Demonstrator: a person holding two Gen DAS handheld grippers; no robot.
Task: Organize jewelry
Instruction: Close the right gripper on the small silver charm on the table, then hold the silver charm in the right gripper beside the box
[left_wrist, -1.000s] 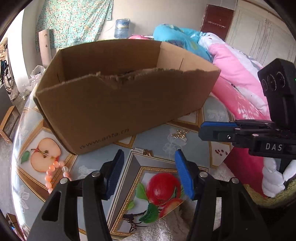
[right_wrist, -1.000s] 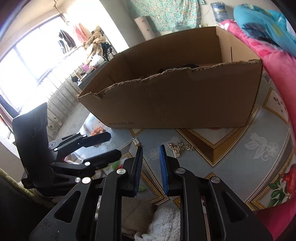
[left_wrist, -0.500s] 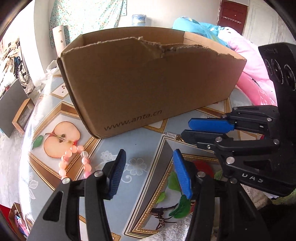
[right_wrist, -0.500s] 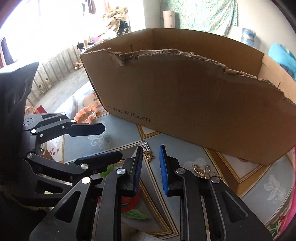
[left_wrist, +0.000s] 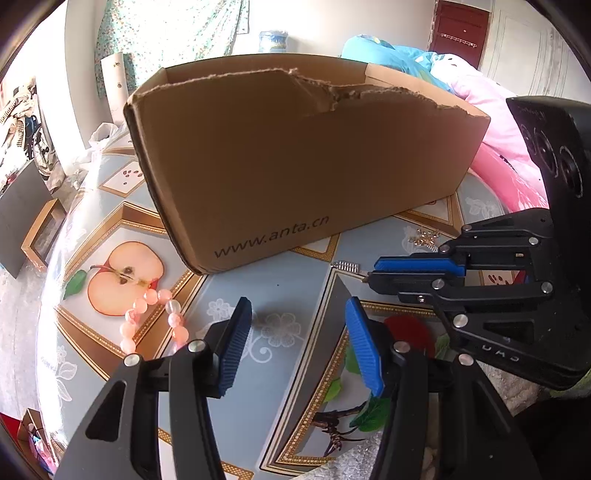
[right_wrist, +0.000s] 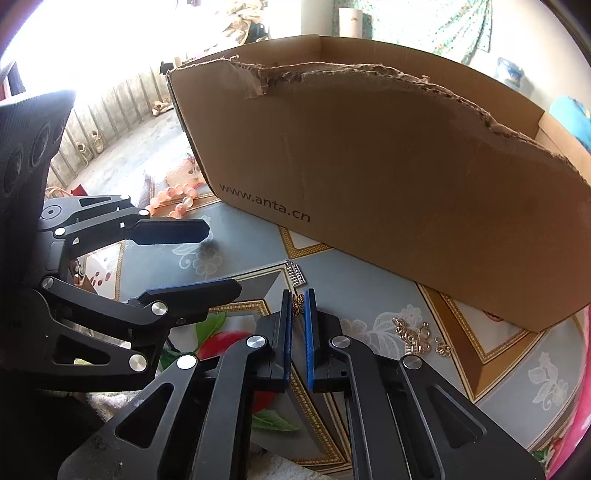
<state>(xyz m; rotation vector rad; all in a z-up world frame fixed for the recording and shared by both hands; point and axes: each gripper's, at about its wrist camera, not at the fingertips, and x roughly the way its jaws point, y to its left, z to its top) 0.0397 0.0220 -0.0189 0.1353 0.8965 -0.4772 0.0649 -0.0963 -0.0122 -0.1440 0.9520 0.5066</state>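
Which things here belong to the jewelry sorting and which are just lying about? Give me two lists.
Job in hand:
- gold flower charm, pinched in the right hand-held gripper
- silver abacus charm
- gold charm cluster
- pink bead bracelet
- cardboard box, probably the destination

Lying about:
- pink quilt
- water bottle
- floral curtain

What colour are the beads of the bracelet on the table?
Pale pink, some nearly clear; the bead bracelet shows best in the left wrist view.

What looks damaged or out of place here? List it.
The cardboard box is damaged: its near wall's top edge is torn ragged. Jewelry lies loose on the table outside it: a pink bead bracelet and small gold pieces.
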